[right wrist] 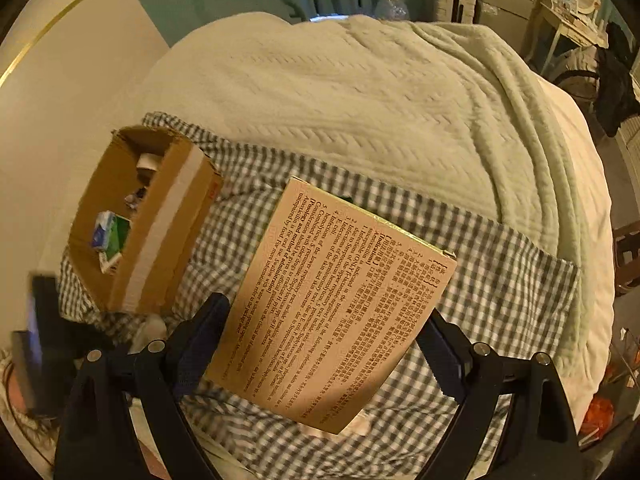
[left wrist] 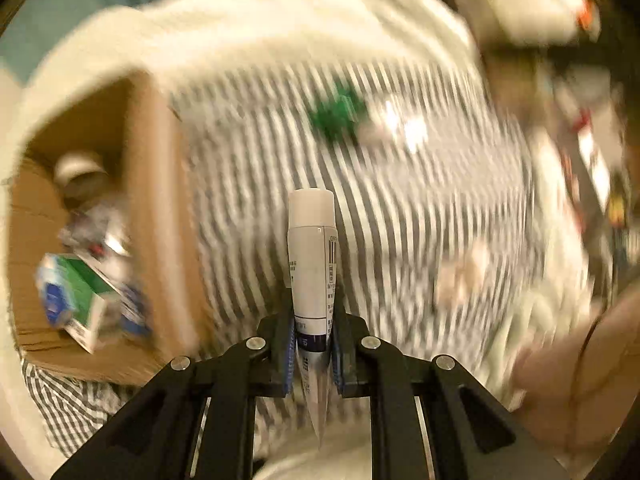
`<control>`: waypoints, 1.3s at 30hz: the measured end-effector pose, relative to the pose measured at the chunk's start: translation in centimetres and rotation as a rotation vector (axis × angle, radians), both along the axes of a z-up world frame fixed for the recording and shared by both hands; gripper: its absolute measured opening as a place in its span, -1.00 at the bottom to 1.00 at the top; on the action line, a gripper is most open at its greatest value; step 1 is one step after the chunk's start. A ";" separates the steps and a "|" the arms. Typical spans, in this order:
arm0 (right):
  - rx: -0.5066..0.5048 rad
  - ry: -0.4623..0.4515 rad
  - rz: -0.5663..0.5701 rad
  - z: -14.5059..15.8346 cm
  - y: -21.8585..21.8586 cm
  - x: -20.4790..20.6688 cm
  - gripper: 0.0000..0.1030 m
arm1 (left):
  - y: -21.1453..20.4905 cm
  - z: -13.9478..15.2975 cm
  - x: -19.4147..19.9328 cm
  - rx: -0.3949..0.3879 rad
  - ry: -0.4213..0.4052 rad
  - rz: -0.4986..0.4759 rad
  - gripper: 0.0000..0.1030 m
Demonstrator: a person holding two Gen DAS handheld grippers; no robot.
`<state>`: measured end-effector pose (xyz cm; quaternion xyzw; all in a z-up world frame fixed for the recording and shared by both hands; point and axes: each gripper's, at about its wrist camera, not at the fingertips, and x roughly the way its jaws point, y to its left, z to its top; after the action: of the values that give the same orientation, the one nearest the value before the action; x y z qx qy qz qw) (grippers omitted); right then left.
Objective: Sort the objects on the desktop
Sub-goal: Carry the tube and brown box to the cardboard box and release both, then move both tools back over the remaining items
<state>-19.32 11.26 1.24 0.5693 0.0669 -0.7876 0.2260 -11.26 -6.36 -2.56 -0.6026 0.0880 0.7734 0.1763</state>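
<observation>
Left hand-held gripper (left wrist: 313,354) pinching white tube (left wrist: 312,264), cap toward 12, bkgd blurred; right hand-held gripper (right wrist: 320,344) clamps printed box (right wrist: 332,304), long axis 11–5

Tan box (right wrist: 332,304): "Amoxicillin", "Indications", "ONLY".

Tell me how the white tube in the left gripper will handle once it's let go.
The white tube looks light, pinched only near its flat crimped end. Its round body and cap would probably roll on the checked cloth, less so inside the cardboard box.
</observation>
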 end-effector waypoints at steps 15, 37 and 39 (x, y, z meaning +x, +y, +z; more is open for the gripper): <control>-0.159 0.094 0.228 2.8 -18.2 5.1 0.76 | -15.9 4.0 -1.2 -0.053 0.293 0.556 -0.72; 0.052 0.075 0.093 -1.3 -14.5 1.4 0.94 | -8.3 2.7 -0.2 -0.089 0.206 0.283 0.56; 0.086 0.063 0.046 -1.9 -11.4 0.5 0.94 | -5.5 1.4 0.6 -0.091 0.165 0.225 0.56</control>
<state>-18.77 -0.14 -0.70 0.5520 0.1209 -0.7960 0.2171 -10.66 -11.85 -1.15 -0.5502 0.0693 0.8305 0.0532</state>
